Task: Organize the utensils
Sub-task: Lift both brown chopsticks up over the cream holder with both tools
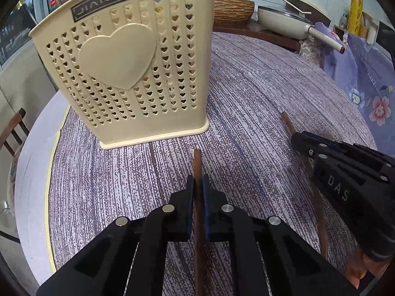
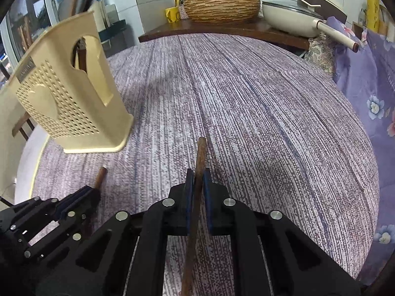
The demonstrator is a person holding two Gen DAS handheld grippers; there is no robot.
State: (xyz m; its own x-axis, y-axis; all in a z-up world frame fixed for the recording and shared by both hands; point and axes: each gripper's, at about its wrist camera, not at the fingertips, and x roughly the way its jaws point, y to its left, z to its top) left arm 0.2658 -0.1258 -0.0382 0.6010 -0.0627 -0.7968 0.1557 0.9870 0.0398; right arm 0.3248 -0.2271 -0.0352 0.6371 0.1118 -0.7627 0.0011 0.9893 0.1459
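Table [image 2: 246, 103]: we see purple woven cloth | Holder [image 1: 128, 69]: cream, heart-perforated, upright at left, brown sticks inside | Left gripper [image 1: 197, 187]: we see it clenched on a brown chopstick [image 1: 197, 162] | Right gripper [image 2: 197, 180]: clenched on a second chopstick [image 2: 201, 153]

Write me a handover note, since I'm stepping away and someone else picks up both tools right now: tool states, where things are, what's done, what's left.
Left tool: shut on a brown wooden stick.
Right tool: shut on a second wooden stick.
Cream holder: upright on the purple tablecloth, ahead and left of both tools.
Done: both sticks gripped; something brown already shows inside the holder's side opening.
Left: drop both sticks into the holder.
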